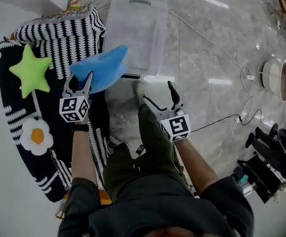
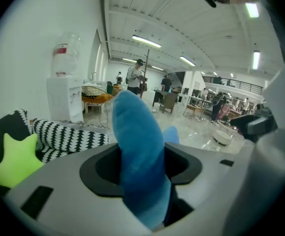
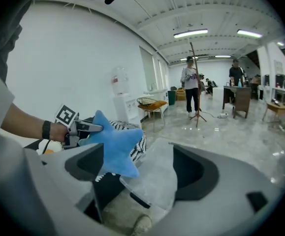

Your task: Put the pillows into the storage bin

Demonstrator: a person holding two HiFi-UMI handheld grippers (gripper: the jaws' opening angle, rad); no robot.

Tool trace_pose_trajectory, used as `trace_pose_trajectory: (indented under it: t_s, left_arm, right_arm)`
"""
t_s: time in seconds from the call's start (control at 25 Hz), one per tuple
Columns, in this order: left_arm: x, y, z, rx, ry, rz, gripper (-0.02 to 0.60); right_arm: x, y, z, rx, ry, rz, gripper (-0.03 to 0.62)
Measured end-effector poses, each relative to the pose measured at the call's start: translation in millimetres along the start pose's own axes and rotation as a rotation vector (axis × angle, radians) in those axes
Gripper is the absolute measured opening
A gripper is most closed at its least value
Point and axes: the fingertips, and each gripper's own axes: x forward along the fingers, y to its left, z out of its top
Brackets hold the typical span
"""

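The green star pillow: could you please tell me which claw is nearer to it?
Left. The left claw, gripping the blue star pillow, is just beside the green star pillow; the right claw hangs farther off, by the storage bin.

Bright, even ceiling strip lights (image 3: 191, 33), glare patches on glossy floor (image 1: 217, 82), fisheye-curved dark corners

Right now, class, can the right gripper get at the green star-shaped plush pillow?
Probably not directly. The open right gripper hangs far from the green star-shaped pillow, and the left gripper, clamping the blue star-shaped plush pillow, sits between them.
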Motion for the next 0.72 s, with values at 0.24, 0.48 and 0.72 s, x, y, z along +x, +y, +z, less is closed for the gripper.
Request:
trace_pose_trajectory:
  t_s: [0.24, 0.48, 0.72]
  left_arm:
    - [104.3, -31.6, -32.0, 0.037, 0.060, -0.091, 0.233]
    - [177.1, -51.0, -77.5, 0.058, 0.126, -0.140, 0.236]
    - [227.6, -60.4, -116.6, 0.090, 0.154, -0.168, 0.241]
  right_arm:
    - [21.1, -60.5, -42.9, 0.069, 0.037, -0.081, 0.442]
    - [49.3, -99.3, -78.3, 0.119, 0.074, -0.115, 0.442]
    - [70.8, -121.0, -116.6, 0.154, 0.123, -0.129, 0.442]
